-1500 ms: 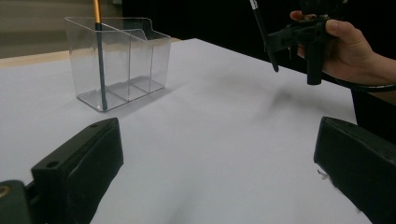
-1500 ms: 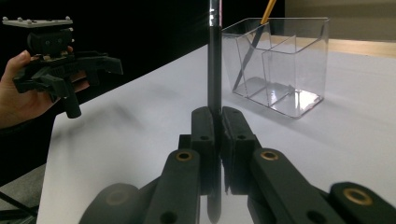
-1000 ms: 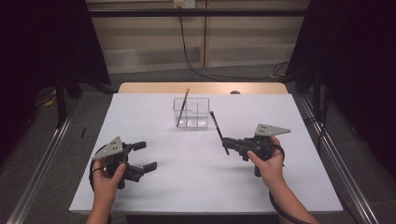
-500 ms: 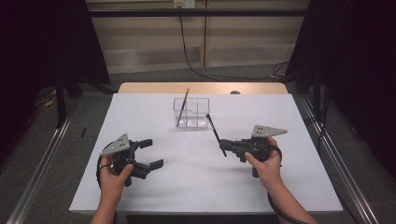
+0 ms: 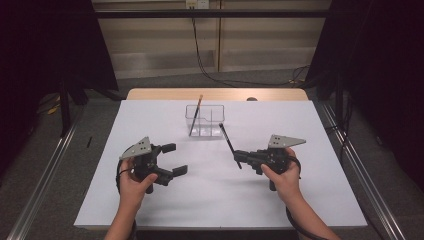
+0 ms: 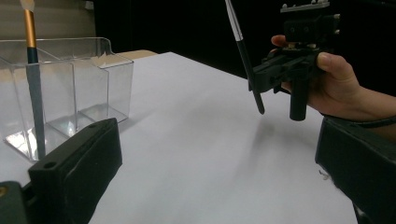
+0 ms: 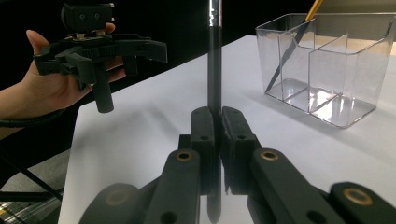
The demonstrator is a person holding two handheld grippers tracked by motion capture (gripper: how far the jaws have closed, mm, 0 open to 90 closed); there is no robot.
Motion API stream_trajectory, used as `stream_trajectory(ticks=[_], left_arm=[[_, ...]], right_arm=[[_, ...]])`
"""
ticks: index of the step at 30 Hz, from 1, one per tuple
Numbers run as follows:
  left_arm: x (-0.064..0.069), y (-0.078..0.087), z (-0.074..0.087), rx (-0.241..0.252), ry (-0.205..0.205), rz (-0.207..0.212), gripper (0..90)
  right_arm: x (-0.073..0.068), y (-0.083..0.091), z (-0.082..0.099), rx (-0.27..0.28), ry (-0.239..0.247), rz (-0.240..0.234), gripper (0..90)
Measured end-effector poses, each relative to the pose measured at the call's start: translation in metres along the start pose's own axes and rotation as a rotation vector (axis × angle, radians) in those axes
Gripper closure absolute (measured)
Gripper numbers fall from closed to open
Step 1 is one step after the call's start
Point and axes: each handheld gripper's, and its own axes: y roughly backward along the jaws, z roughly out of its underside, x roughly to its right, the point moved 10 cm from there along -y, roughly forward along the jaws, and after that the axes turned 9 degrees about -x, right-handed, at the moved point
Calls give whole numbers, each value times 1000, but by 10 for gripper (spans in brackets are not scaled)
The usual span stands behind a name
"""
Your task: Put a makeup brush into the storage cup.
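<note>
At centre-right of the white table (image 5: 310,200), the right gripper (image 5: 239,158) is clamped on a black pen (image 5: 229,145), its jaws pressed flat against the lower shaft. Pen stands above the surface, tip leaning toward the clear organizer (image 5: 205,120), near it but not touching. Left gripper (image 5: 175,159) hangs open and empty at centre-left, well apart from both items.

Judgement: step in hand is delivery of the pen into the organizer. To do it well, raise the pen above the rim, bring it nearer upright, pick a free compartment, lower before releasing. Left gripper could steady the light container.

Pen condition: slim, matte black, with a silver band (image 7: 215,10) higher up the shaft. Organizer holds 1 orange-topped pencil (image 5: 197,111) leaning in its left compartment.
</note>
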Motion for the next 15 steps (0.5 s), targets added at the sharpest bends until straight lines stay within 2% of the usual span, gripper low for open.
stream_trajectory(ticks=[2, 9, 15], left_arm=[[1, -4, -2, 12, 14, 5, 5], [3, -16, -10, 11, 7, 21, 4], [6, -30, -16, 14, 17, 35, 1]], right_arm=[[0, 0, 0, 0, 3, 0, 853], [-1, -2, 1, -4, -2, -5, 853], [-2, -3, 1, -7, 3, -9, 853]])
